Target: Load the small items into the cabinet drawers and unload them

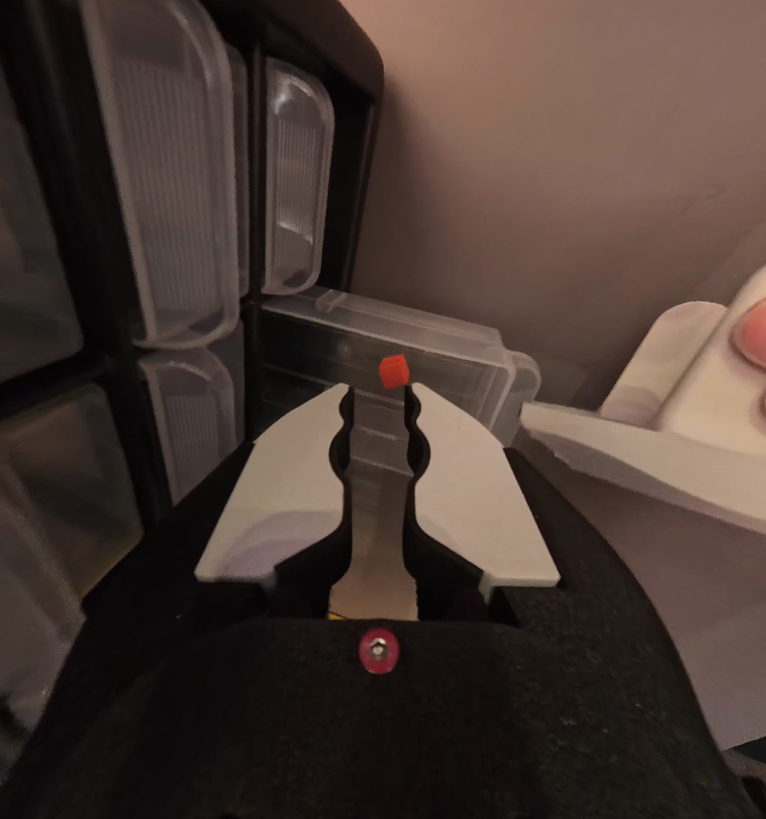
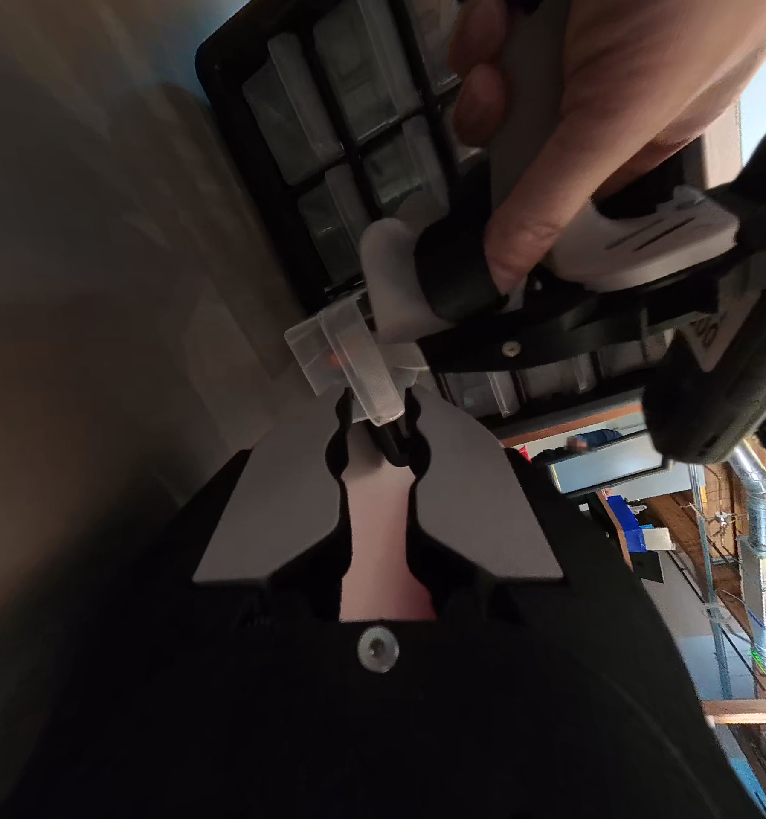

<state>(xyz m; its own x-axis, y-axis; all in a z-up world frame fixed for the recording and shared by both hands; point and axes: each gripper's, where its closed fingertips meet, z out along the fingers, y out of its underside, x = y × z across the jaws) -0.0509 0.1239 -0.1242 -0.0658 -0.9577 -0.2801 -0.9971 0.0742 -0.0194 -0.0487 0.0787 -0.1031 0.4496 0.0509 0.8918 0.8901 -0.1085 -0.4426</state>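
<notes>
The left gripper has its fingers a narrow gap apart with nothing between them; a small orange cube sits just beyond the tips, in the pulled-out clear drawer. The right gripper is likewise slightly parted, its tips around the drawer's ribbed front handle; whether they touch it is unclear. The cabinet is a black frame of translucent, round-cornered plastic drawers against a plain wall. A hand and the other gripper's body crowd the right view.
</notes>
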